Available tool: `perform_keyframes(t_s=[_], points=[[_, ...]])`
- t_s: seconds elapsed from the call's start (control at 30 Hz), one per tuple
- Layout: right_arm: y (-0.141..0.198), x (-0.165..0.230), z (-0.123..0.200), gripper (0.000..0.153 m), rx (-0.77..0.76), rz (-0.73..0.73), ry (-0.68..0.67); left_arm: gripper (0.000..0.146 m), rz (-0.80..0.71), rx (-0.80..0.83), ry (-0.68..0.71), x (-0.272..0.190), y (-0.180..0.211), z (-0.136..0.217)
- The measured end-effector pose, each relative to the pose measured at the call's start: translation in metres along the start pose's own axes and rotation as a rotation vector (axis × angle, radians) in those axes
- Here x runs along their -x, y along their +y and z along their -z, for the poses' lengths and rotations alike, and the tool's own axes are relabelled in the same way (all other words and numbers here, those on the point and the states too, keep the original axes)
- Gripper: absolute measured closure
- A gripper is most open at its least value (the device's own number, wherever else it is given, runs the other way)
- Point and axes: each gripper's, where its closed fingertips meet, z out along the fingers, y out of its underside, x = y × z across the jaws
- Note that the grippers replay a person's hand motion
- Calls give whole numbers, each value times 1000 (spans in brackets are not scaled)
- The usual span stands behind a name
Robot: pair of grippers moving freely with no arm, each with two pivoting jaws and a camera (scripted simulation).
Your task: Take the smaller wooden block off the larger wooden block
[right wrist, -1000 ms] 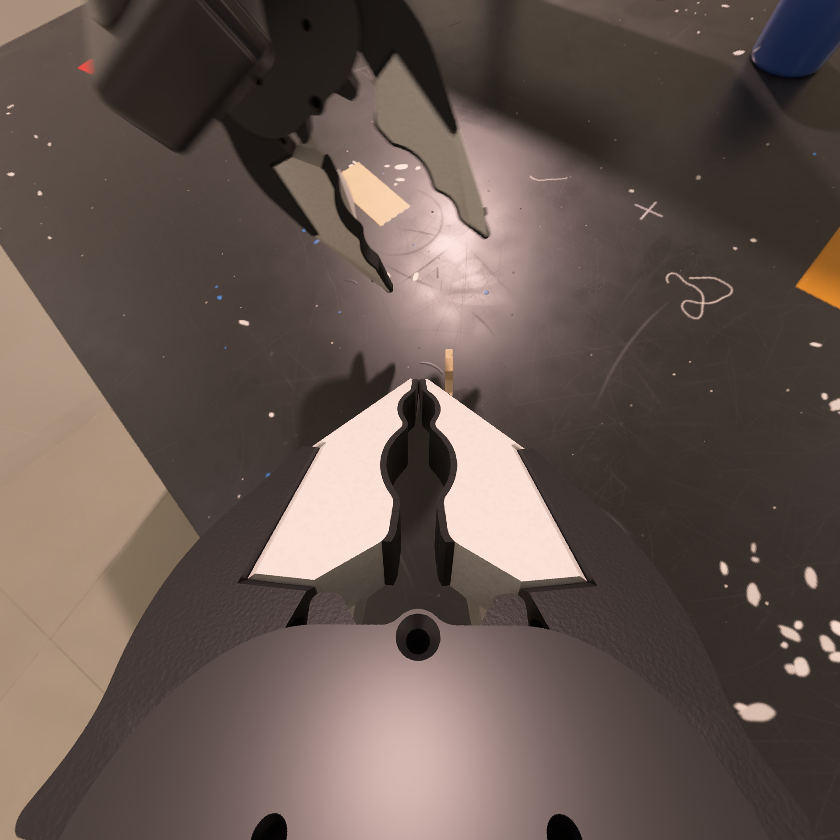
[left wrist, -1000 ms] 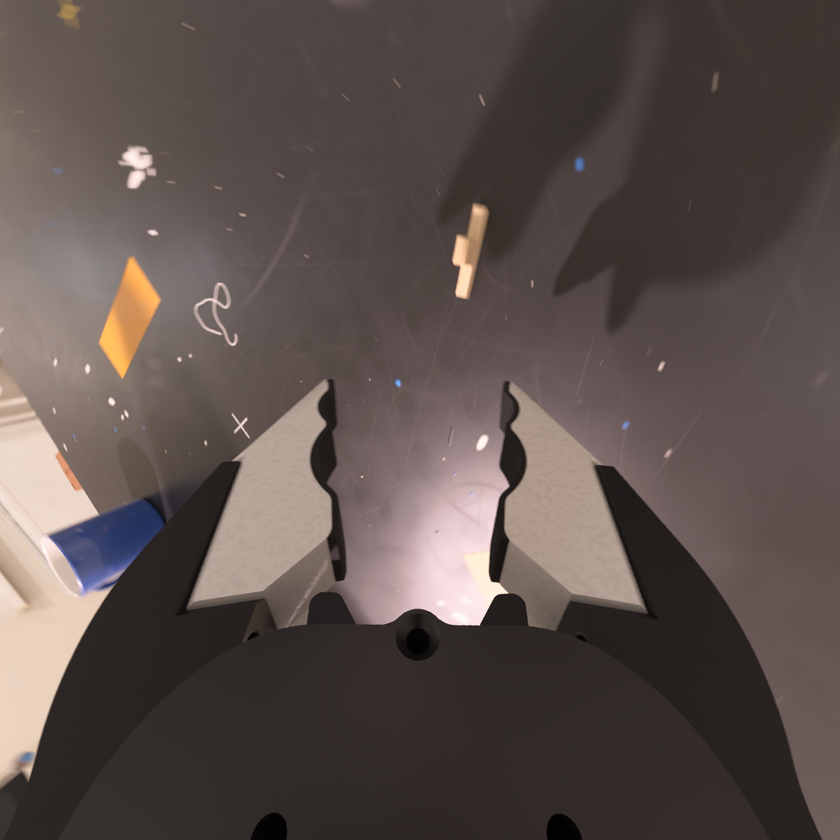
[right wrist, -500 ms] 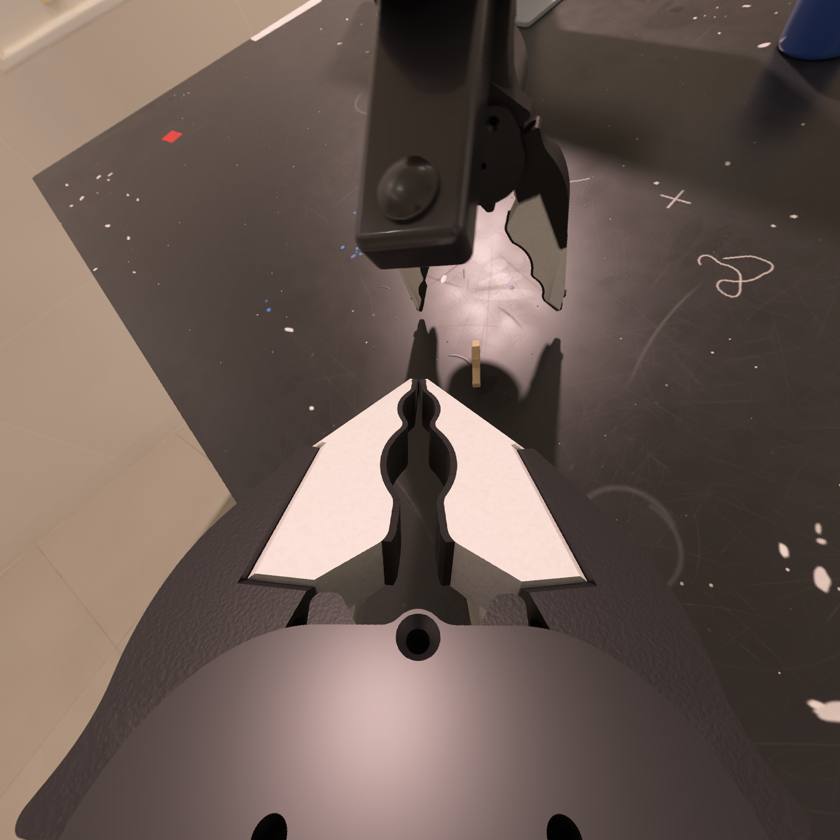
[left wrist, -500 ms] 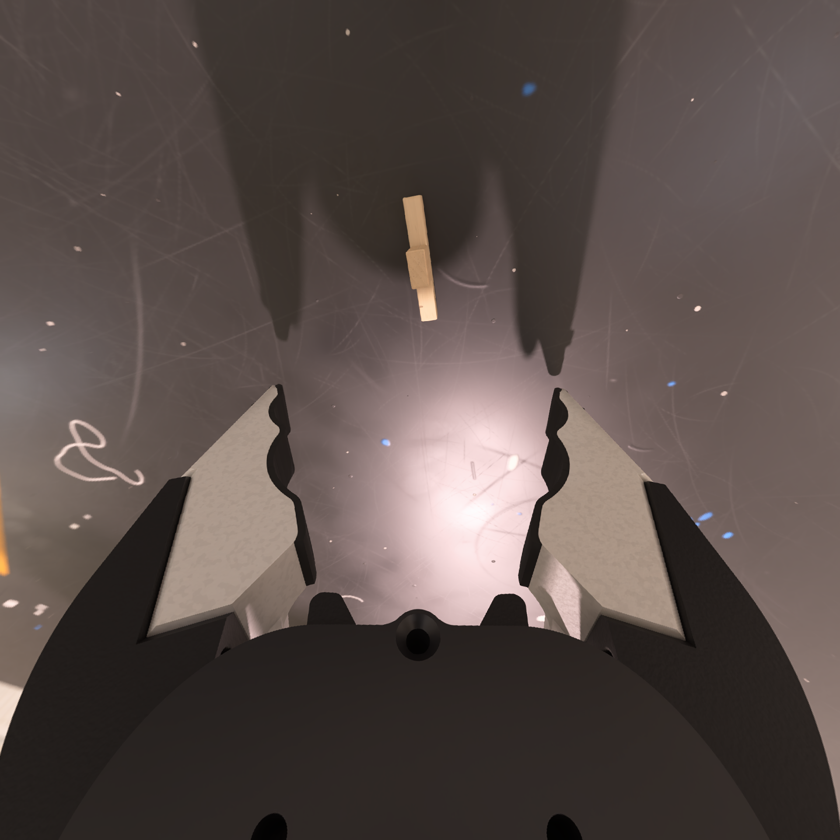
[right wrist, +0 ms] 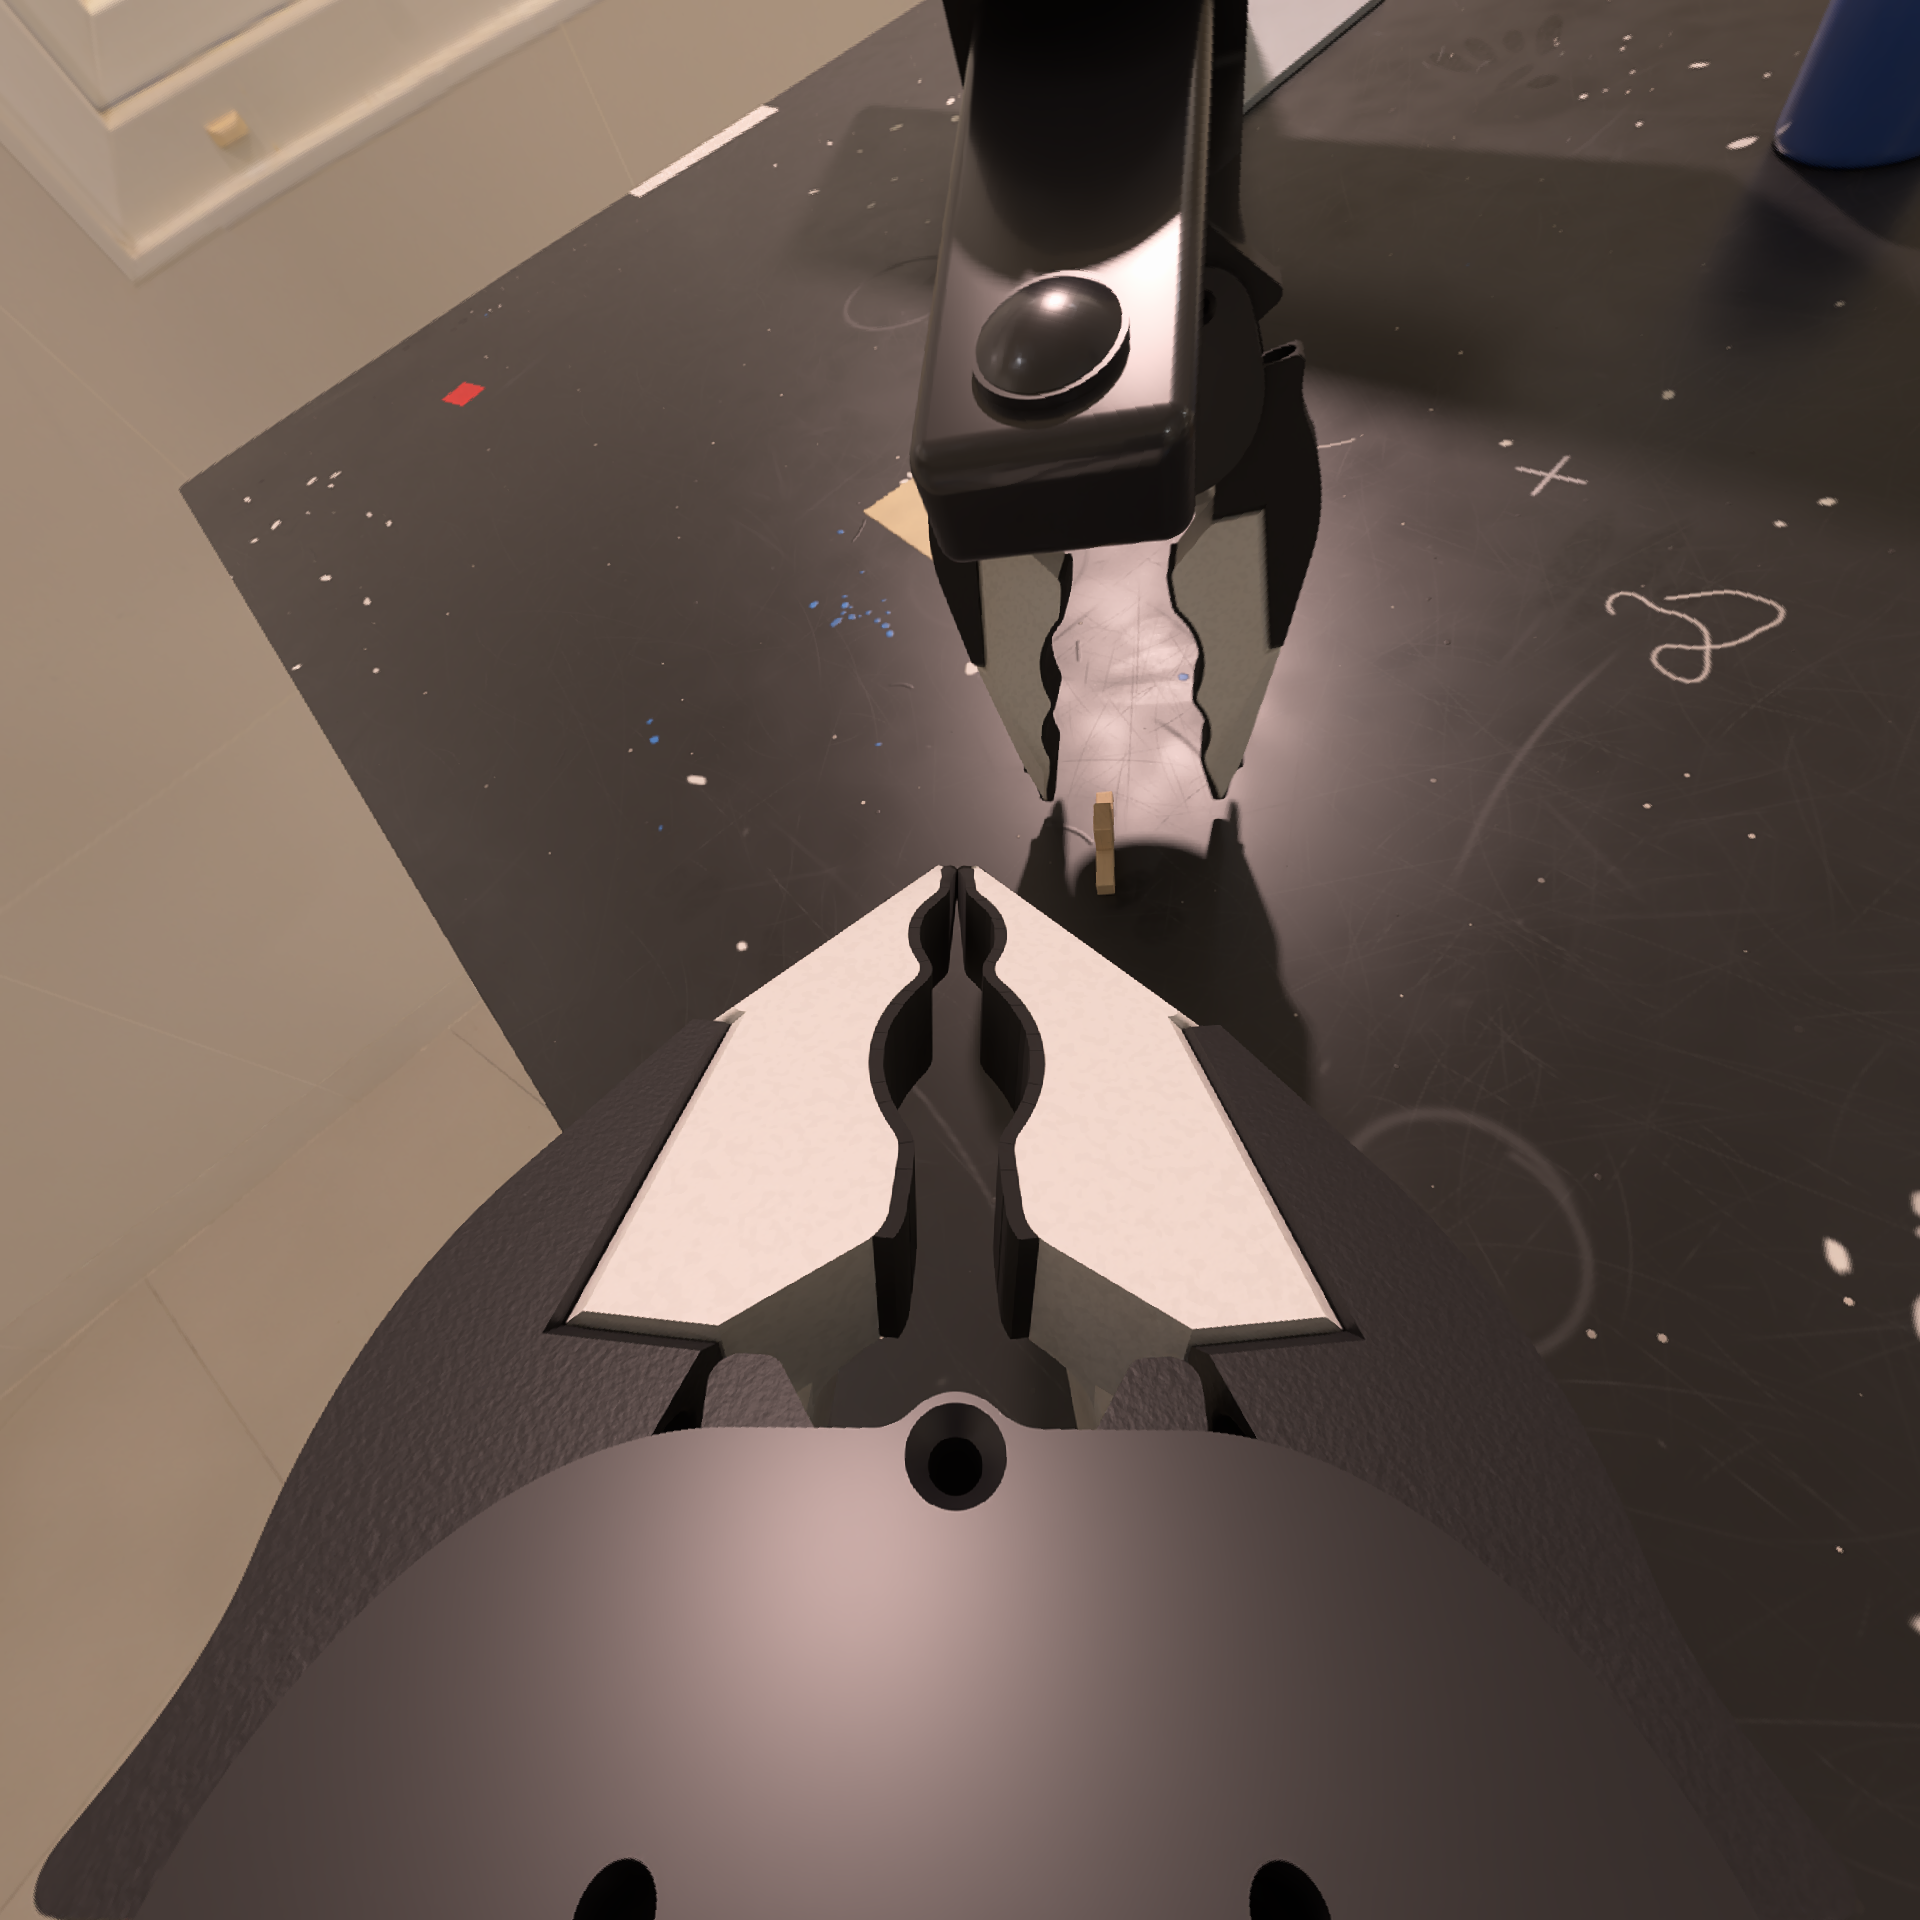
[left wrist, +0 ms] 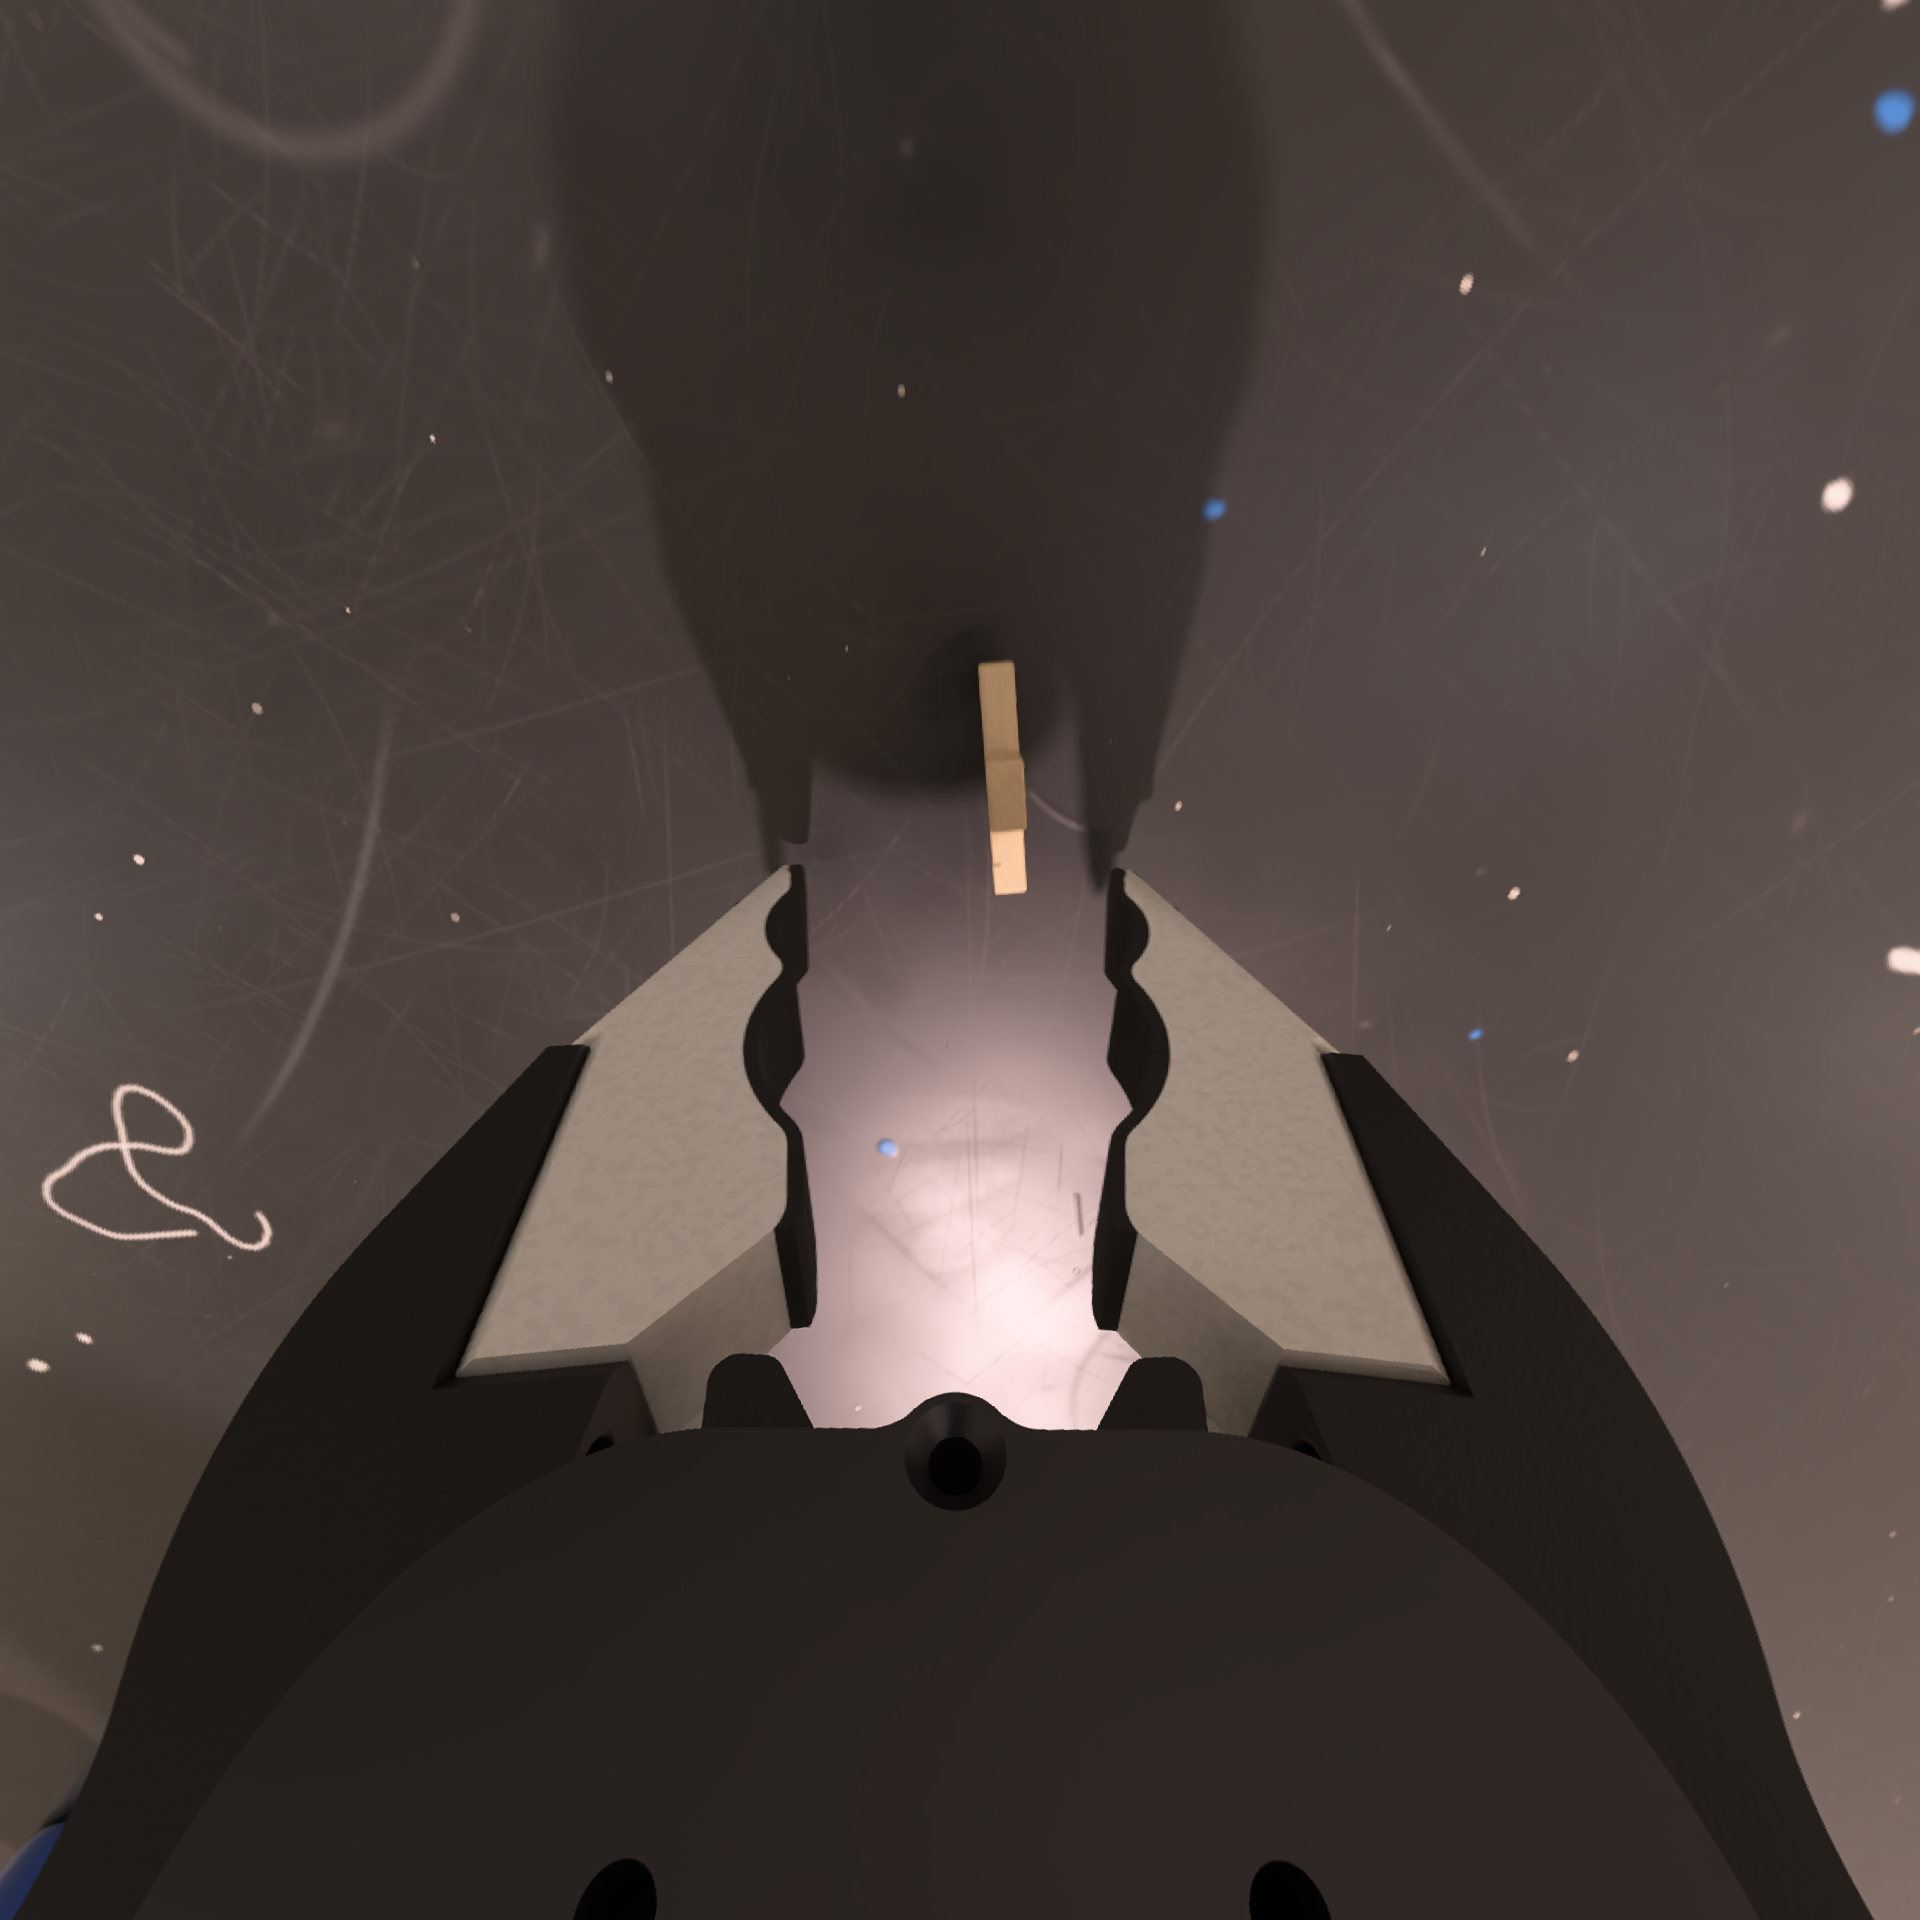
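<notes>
Two views frame the same spot on the dark, scratched counter (right wrist: 1558, 935) from opposite sides. Only the right wrist view takes in the surroundings: beige floor tiles (right wrist: 156, 935) at left, a white cabinet (right wrist: 135, 114) in the upper left corner, a blue cylinder (right wrist: 1849, 94) at the upper right edge, a red mark (right wrist: 463, 394) and a tan patch (right wrist: 902, 516) on the counter. It also shows the left gripper (right wrist: 1138, 795) from outside, pointing down in the upper centre, jaws set moderately apart, tips just above the counter. The left wrist view sits too close for any of that, yet it alone separates the two pale wooden pieces.

There, in the upper centre just beyond the left gripper (left wrist: 954, 883), the larger wooden block (left wrist: 1000, 774) appears as a thin, light tan bar whose long axis runs up and down the frame, leaning slightly. The smaller wooden block (left wrist: 1008, 790) is a short piece against its right side near mid-length. Both lie right of the midline between the jaws, nearer the right fingertip, partly in the gripper's shadow.

From the right wrist view the blocks (right wrist: 1103, 842) merge into one thin, pale sliver just below the left gripper's tips. The right gripper (right wrist: 954, 871) holds nothing, jaws pressed together, with the sliver just right of its tips.
</notes>
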Motion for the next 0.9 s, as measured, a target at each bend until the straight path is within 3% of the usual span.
perform_keyframes(t_s=[0.37, 0.7, 0.9], points=[[4, 4, 1, 153, 3, 15, 4, 141, 80, -82, -81, -7, -14, -2], [2, 3, 1, 153, 13, 55, 32, 140, 172, -106, -240, -13, -3, 5], [-14, 8, -4, 153, 9, 170, 28, 140, 183, -215, -253, -37, -5, 41]])
